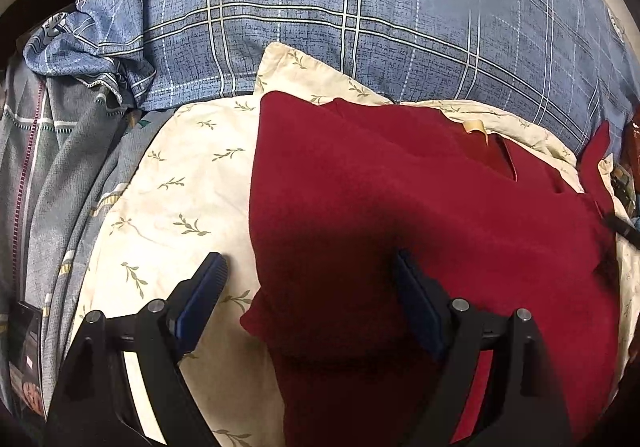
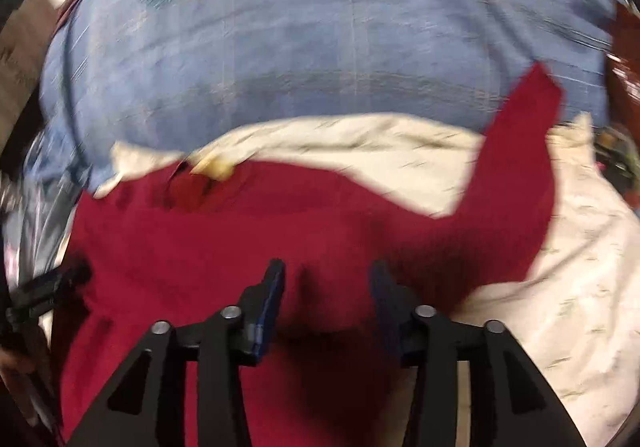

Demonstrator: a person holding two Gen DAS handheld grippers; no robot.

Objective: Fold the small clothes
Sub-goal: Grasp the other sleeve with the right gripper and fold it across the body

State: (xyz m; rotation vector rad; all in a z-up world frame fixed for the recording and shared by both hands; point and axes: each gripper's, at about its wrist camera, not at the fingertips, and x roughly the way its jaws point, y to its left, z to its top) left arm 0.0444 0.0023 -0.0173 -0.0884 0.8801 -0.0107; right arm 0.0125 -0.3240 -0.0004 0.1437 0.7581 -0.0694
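Red garment (image 1: 420,207) lengthwise across cream cloth (image 1: 176,183), sleeve rightward; left gripper (image 1: 310,275), right gripper (image 2: 328,275) both spread

Left gripper (image 1: 308,271): black angular linkage arms, triangular cutouts, silver round pivot screws, blue ribbed pads (image 1: 208,287) on fingertips. Right gripper (image 2: 328,279): same black build, silver screws, blue pads (image 2: 272,299), blurred.

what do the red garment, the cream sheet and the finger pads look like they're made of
Red garment: probably knit or fleece, matte with a fuzzy, grainy surface and soft folds. Cream sheet: likely thin woven cotton, matte, finely creased, printed with green sprigs. Finger pads: seemingly blue rubber or plastic, ribbed along the edge, set in black holders that look like hard plastic.
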